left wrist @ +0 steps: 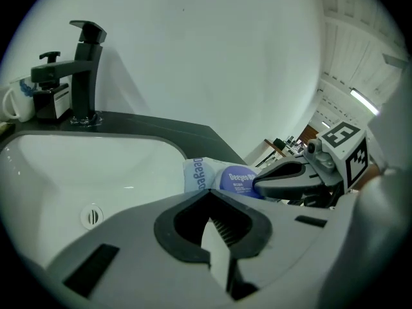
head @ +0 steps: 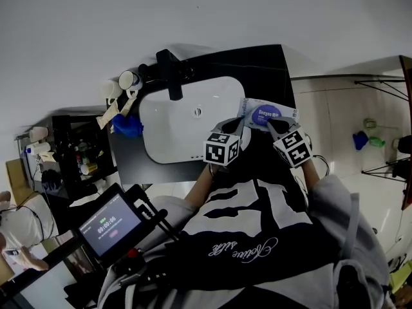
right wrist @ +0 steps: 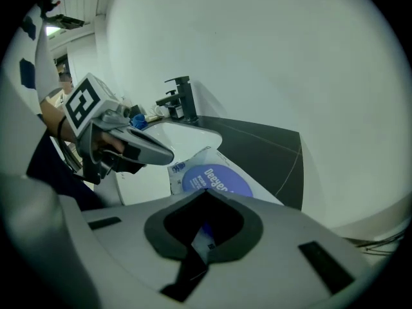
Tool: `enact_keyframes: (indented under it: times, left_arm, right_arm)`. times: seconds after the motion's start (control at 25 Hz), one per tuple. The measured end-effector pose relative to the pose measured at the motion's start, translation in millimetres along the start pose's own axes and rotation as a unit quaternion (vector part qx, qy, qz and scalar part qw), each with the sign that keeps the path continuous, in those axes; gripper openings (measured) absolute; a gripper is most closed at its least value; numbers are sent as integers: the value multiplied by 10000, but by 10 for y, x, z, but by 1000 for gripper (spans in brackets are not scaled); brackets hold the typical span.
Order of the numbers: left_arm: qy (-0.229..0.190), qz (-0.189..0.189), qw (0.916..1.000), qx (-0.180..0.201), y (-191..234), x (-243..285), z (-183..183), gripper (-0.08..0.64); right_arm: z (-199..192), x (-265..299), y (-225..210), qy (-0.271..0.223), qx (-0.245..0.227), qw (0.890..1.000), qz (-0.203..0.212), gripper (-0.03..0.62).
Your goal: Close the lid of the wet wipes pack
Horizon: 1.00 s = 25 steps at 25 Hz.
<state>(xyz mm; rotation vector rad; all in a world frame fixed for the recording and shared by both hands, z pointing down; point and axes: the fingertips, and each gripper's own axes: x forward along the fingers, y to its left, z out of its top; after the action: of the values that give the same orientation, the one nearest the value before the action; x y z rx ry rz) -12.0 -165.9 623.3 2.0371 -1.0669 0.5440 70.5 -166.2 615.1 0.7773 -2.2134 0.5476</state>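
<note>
The wet wipes pack (head: 267,114) lies flat on the black counter (head: 267,66), just right of the white basin. It is white with a round blue lid (right wrist: 215,180) that lies flat on it. My left gripper (head: 242,125) is at the pack's left end, jaws shut with nothing between them. My right gripper (head: 274,127) is shut too, its tip over the near edge of the pack. In the left gripper view the pack (left wrist: 215,176) sits just beyond my shut jaws (left wrist: 212,219), with the right gripper (left wrist: 290,176) beside it. The right gripper view shows the left gripper (right wrist: 138,149) left of the pack.
A white sink basin (head: 174,131) fills the counter's left part, with a black faucet (head: 170,69) at its back. A mug (head: 129,79) and a blue cloth (head: 127,126) are at the far left. A device with a screen (head: 109,224) hangs near my body.
</note>
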Motion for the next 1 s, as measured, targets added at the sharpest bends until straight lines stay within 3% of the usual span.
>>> enact_keyframes:
  times: [0.24, 0.52, 0.76, 1.0]
  left_arm:
    - [-274, 65, 9996, -23, 92, -137, 106, -2]
    - [-312, 31, 9995, 63, 177, -135, 80, -2]
    - [-473, -176, 9984, 247, -155, -457, 193, -2]
    - [-553, -349, 9973, 334, -221, -673, 145, -2]
  right_arm:
    - [-106, 106, -42, 277, 564, 9979, -157, -2]
    - [-113, 281, -62, 354, 438, 9975, -419, -2]
    - [-39, -204, 140, 68, 126, 9959, -898, -2]
    - [60, -507, 427, -527, 800, 9905, -984, -2]
